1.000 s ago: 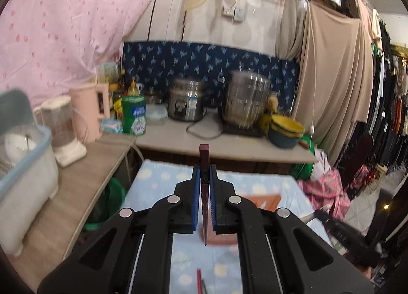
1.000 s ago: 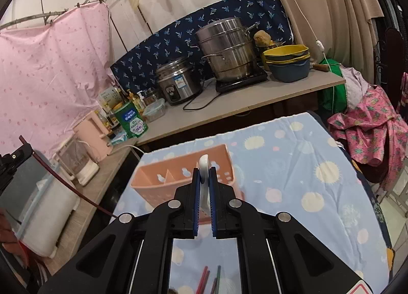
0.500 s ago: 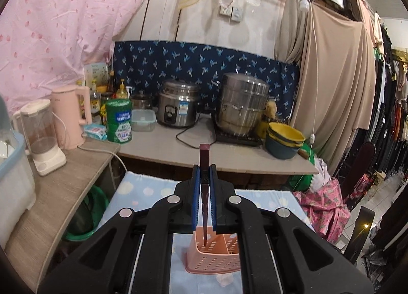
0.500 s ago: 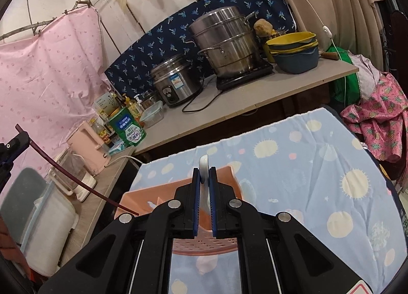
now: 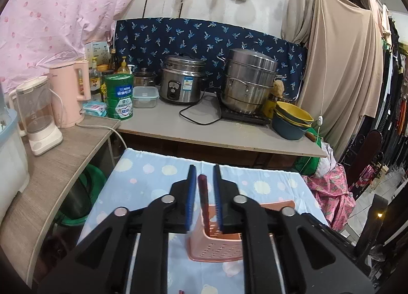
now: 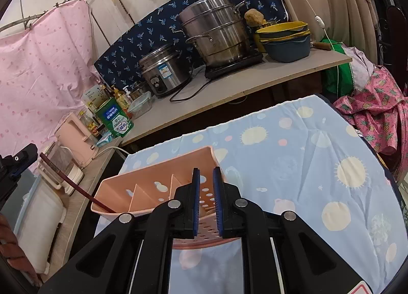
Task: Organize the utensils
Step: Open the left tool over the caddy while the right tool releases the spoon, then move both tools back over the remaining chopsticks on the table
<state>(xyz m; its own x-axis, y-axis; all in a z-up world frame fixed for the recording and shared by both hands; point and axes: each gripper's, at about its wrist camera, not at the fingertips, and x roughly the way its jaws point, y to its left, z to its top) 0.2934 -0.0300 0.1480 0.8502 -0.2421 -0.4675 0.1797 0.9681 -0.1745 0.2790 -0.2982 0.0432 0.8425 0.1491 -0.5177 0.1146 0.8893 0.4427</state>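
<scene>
A salmon-pink perforated plastic caddy (image 6: 163, 187) sits on a pale-blue cloth (image 6: 293, 166) printed with cream suns; beside the caddy, blue-padded black gripper (image 6: 206, 192) fingers.

1. I get even, soft indoor light in both views, fairly bright, with no hard shadows.
2. Mild glare sits on the steel steamer pot (image 5: 248, 81) and the rice cooker (image 5: 181, 82).
3. Fisheye bending curves the counter edge (image 6: 242, 91), and black vignette fills all 4 corners.
4. Focus is sharp; I see no motion blur.
</scene>
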